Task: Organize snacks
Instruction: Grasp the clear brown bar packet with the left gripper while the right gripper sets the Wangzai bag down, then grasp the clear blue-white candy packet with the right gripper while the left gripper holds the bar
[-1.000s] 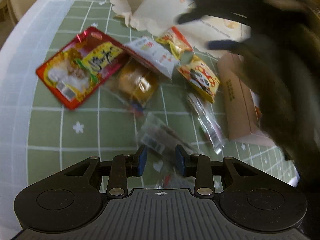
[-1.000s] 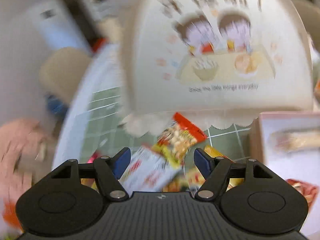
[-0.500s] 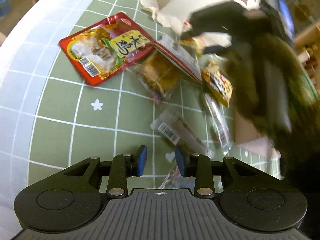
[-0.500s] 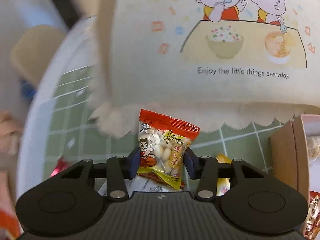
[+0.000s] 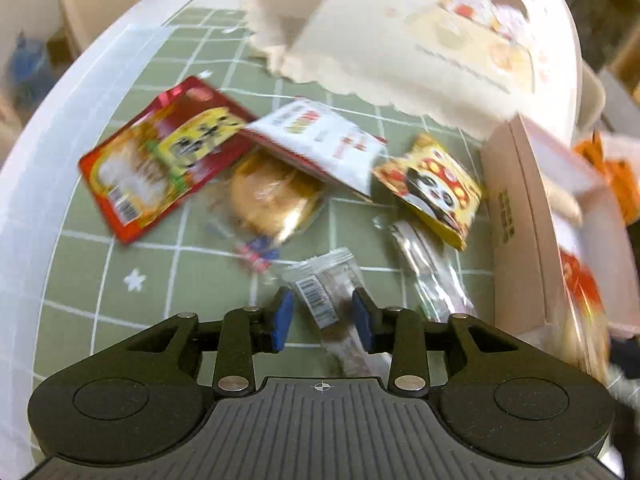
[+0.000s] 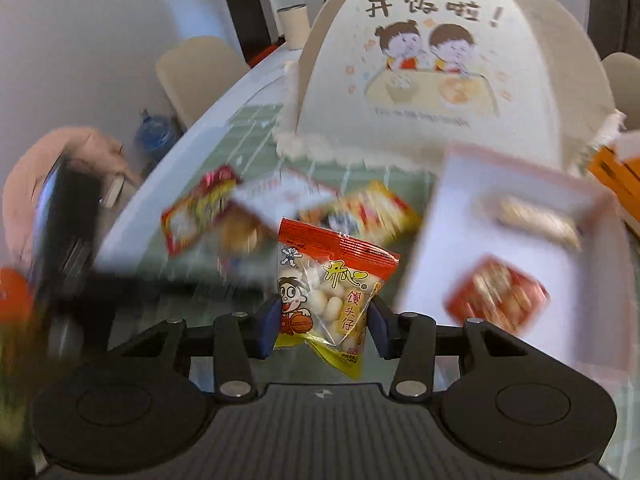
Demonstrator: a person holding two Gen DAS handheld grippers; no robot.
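Observation:
My right gripper point(image 6: 324, 328) is shut on a small red and yellow biscuit packet point(image 6: 332, 292) and holds it in the air above the table. To its right lies an open box point(image 6: 516, 248) with two snacks on its white floor. My left gripper point(image 5: 322, 320) points down at the green checked mat point(image 5: 192, 280). Its jaws are opening around a clear-wrapped brown snack with a barcode point(image 5: 320, 300), which lies between the pads untouched. Beyond it lie a big red packet point(image 5: 160, 160), a white packet point(image 5: 320, 140), a golden round pastry point(image 5: 272, 196), a yellow panda packet point(image 5: 432, 188) and a long clear packet point(image 5: 432, 276).
A cream fabric food cover with cartoon children point(image 6: 440, 80) stands behind the pile. The box's brown cardboard side point(image 5: 516, 232) borders the snacks on the right. A pink sleeve point(image 6: 60, 168) shows at the left. Chairs point(image 6: 200, 76) stand past the table's white edge.
My right gripper closed on the biscuit packet, lifted it off the pile and swung away, leaving the left wrist view. My left gripper moved over the clear-wrapped snack and its jaws widened.

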